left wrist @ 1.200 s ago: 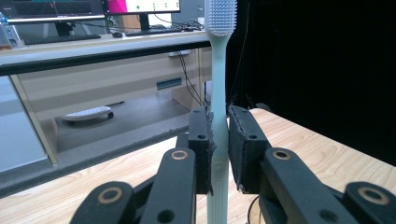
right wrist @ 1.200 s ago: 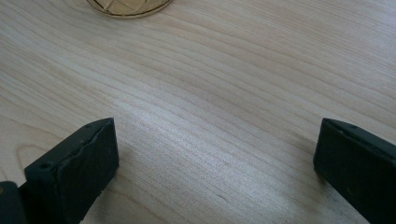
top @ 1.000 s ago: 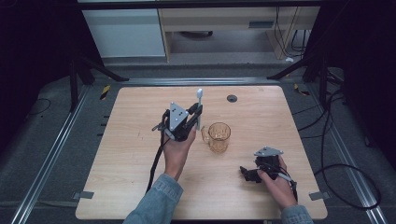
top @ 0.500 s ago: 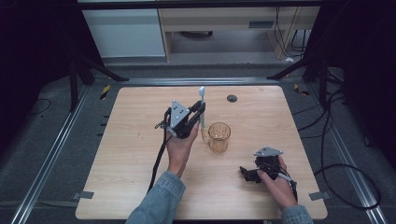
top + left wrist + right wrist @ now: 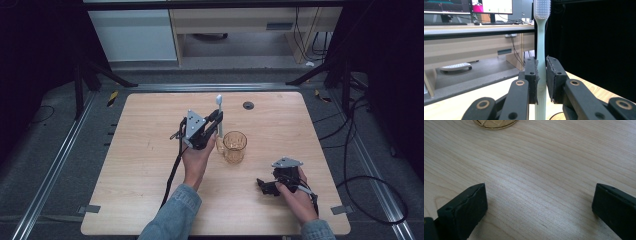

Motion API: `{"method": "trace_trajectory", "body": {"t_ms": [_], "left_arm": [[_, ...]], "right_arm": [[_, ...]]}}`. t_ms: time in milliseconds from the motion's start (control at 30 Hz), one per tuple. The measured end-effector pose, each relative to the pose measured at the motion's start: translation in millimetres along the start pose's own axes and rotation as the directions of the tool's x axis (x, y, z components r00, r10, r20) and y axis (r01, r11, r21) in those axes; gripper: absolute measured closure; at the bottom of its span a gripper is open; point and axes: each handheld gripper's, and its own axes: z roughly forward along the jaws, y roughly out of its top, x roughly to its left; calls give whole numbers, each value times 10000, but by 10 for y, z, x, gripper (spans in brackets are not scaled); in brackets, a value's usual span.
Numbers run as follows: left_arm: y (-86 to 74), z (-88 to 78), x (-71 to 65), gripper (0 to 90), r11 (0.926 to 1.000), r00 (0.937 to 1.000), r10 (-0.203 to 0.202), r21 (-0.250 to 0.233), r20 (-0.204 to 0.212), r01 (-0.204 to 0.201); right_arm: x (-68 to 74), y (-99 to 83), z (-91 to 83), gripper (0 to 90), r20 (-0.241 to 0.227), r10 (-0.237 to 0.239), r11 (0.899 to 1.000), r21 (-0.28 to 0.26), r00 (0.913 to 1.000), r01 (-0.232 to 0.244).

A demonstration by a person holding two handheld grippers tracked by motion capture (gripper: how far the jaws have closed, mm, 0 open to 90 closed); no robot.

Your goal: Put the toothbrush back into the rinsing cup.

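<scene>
From the high view, the left gripper (image 5: 216, 121) is up over the wooden table (image 5: 140, 165), clamped on a white toothbrush (image 5: 219, 107) that stands upright just left of the amber glass mug (image 5: 234, 146). The right gripper (image 5: 265, 186) sits low near the table's right front. Left gripper view: pads (image 5: 534, 75) squeezing the toothbrush (image 5: 541, 45) handle, bristles up top. Right gripper view: jaws spread wide with bare table (image 5: 536, 182) between them, mug (image 5: 495, 123) base at the top edge

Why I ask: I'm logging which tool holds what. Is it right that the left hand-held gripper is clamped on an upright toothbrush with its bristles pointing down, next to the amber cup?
Not quite. The left hand-held gripper does clamp the upright toothbrush beside the amber cup, but the bristle head is at the top, not pointing down. The left gripper view shows it.
</scene>
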Motion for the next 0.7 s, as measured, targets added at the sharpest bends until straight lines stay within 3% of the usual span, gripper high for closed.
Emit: {"method": "trace_trajectory", "body": {"t_ms": [700], "left_arm": [[-191, 78, -2, 791, 9997, 9999, -47, 235, -114, 49]], "right_arm": [[-6, -2, 0, 4, -42, -97, 10000, -13, 9999, 97]]}}
